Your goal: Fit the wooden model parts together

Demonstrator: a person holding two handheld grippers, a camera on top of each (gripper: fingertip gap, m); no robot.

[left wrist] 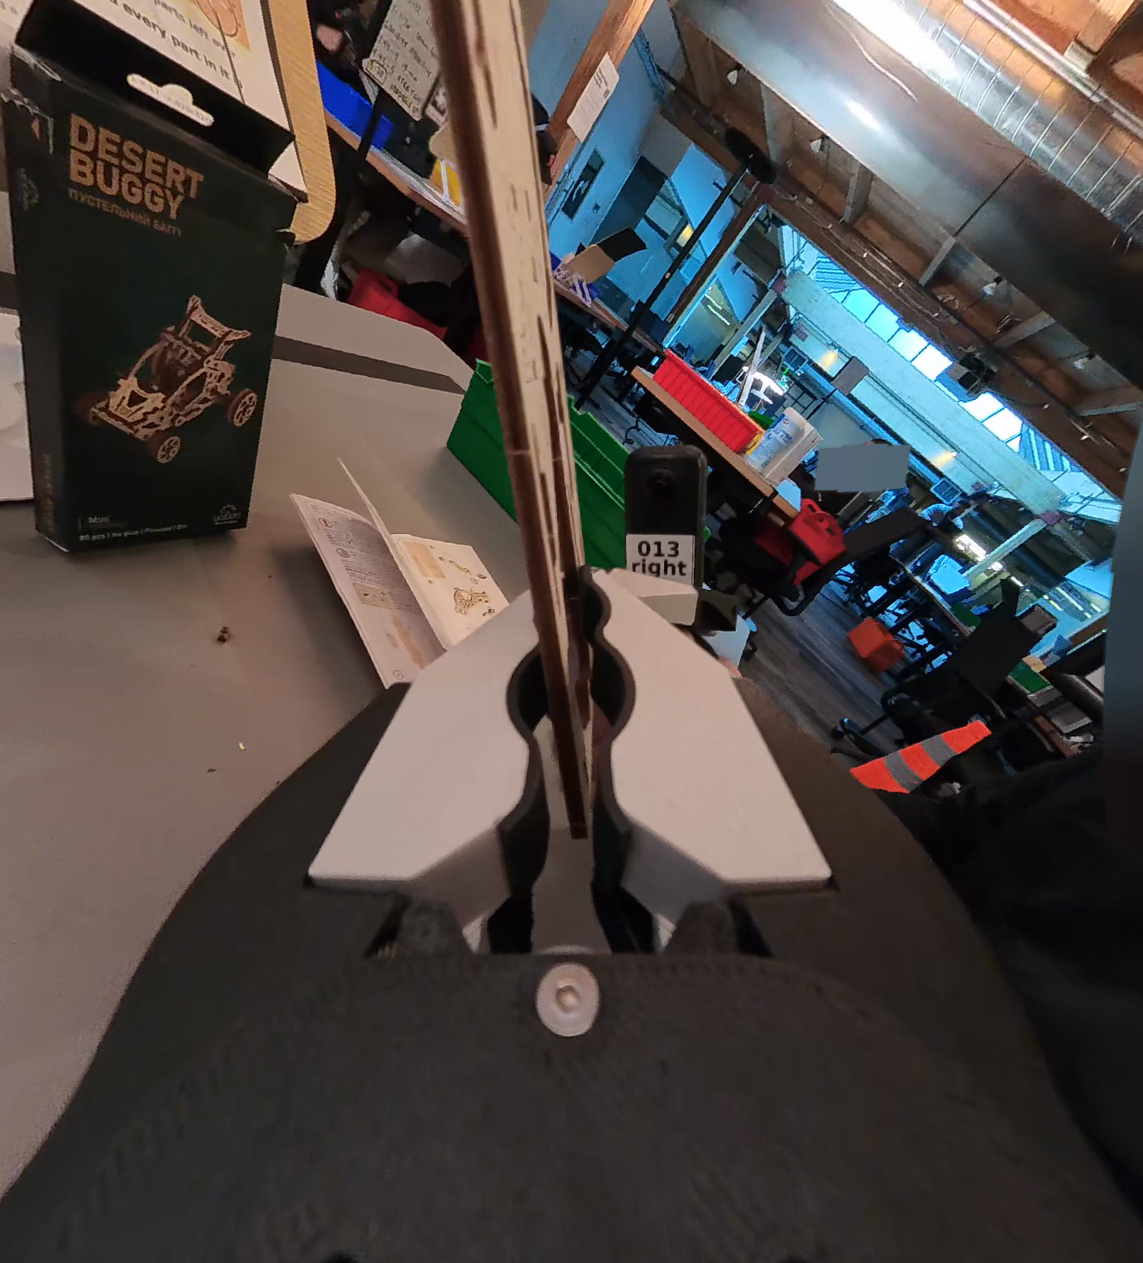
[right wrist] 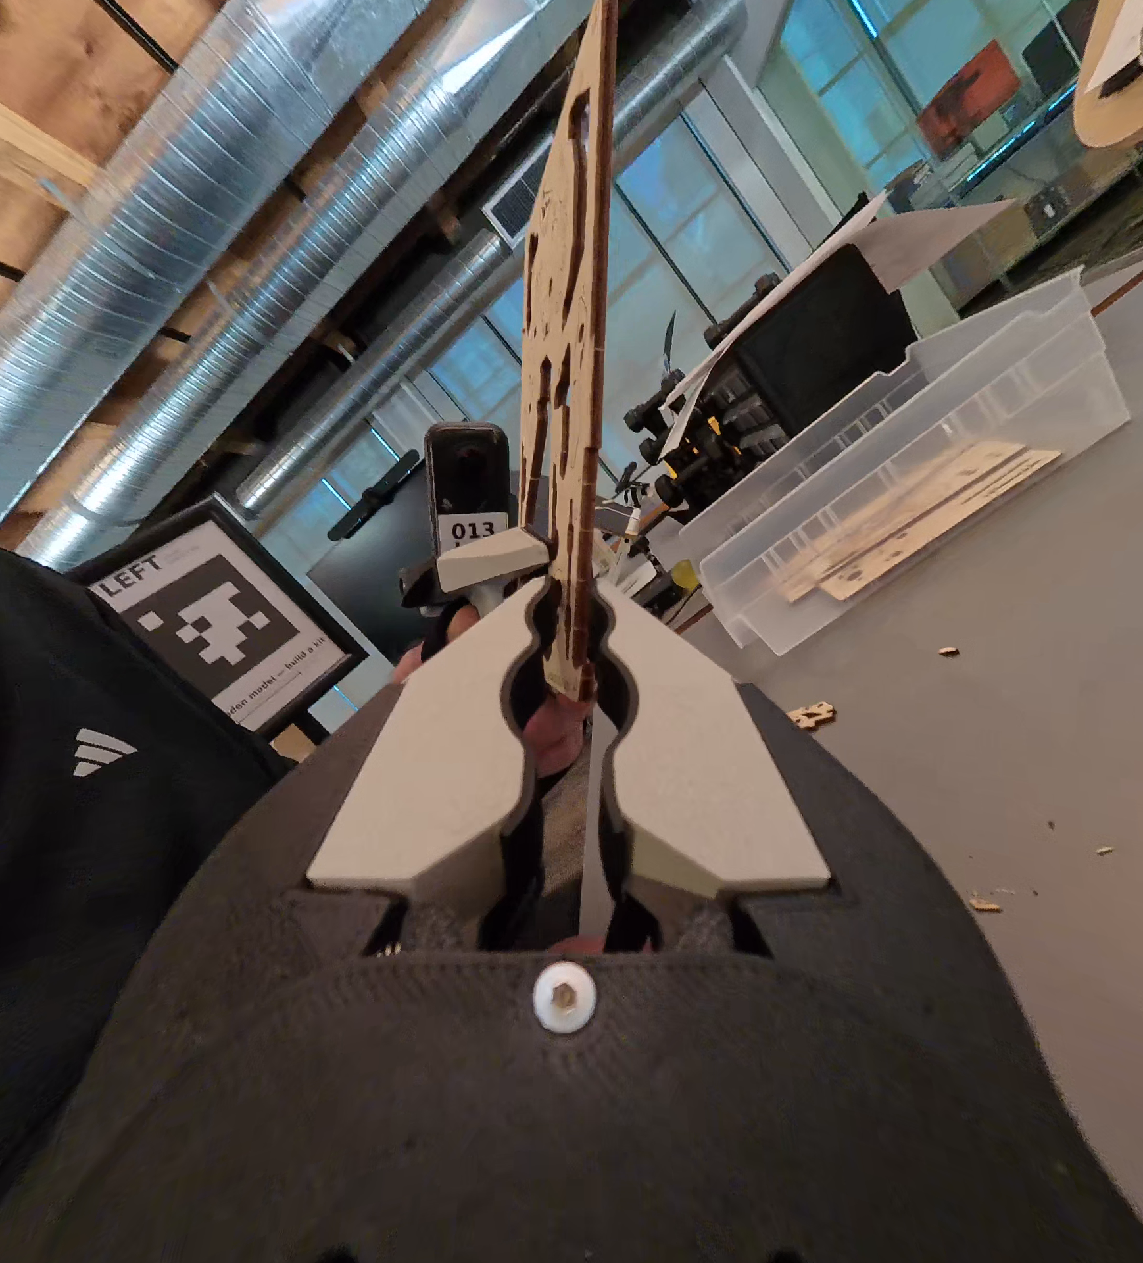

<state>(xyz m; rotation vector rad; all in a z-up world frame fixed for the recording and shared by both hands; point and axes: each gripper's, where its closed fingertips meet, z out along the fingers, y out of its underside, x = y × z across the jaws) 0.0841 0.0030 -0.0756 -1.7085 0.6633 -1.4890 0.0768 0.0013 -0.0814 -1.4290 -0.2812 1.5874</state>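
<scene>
Both grippers, left (left wrist: pixel 565 601) and right (right wrist: pixel 572 615), pinched one uncut wooden sheet (right wrist: pixel 565 342) upright; no parts appeared fitted together.

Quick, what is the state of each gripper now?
Left gripper: closed on the wooden sheet, held edge-on.
Right gripper: closed on the same wooden sheet.

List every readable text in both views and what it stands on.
I won't quote writing; it stands on these:
Dark green box: printed front.
Booklet: small print.
Framed sign: print and block pattern.
White camera tags.
Whiteboard: handwriting, blurred.
</scene>
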